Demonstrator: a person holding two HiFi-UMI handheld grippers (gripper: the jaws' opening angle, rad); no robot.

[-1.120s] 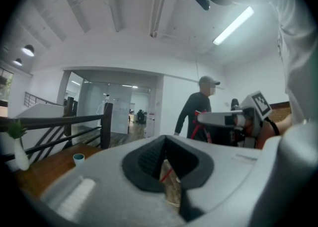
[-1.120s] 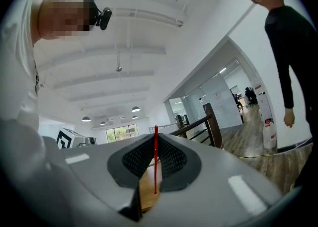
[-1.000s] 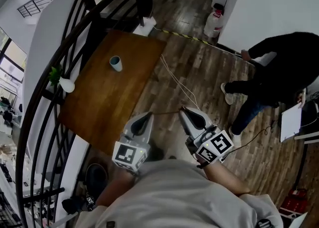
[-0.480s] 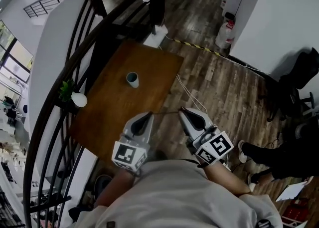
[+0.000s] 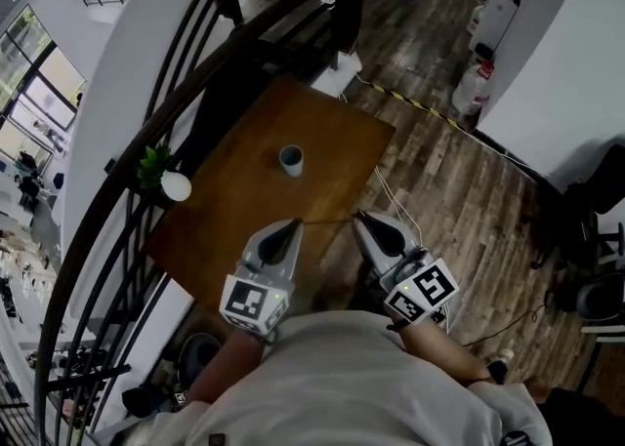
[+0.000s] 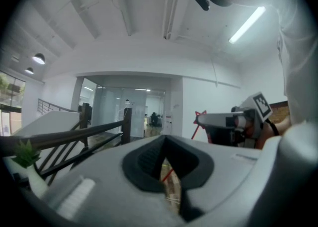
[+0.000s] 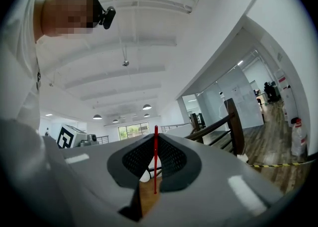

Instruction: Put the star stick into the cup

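Observation:
The star stick (image 7: 155, 164) is a thin red rod with a star (image 6: 200, 116) at one end. My right gripper (image 5: 364, 221) is shut on it near the star. In the head view the rod (image 5: 327, 222) runs level across to the tips of my left gripper (image 5: 292, 226), whose jaws stand together. A short red piece of the rod (image 6: 167, 174) shows through the left jaws' gap, and I cannot tell whether they pinch it. The small pale blue cup (image 5: 291, 160) stands upright on the brown wooden table (image 5: 244, 205), ahead of both grippers and apart from them.
A dark curved stair railing (image 5: 186, 102) runs along the table's left and far sides. A white vase with a green plant (image 5: 171, 181) sits at the table's left edge. White cables (image 5: 395, 205) trail over the plank floor to the right, and large water bottles (image 5: 474, 83) stand by the wall.
The table and cup have come nearer to both grippers in the head view and shifted right. The person in dark clothes at the right has gone out of view. The grip looks unchanged.

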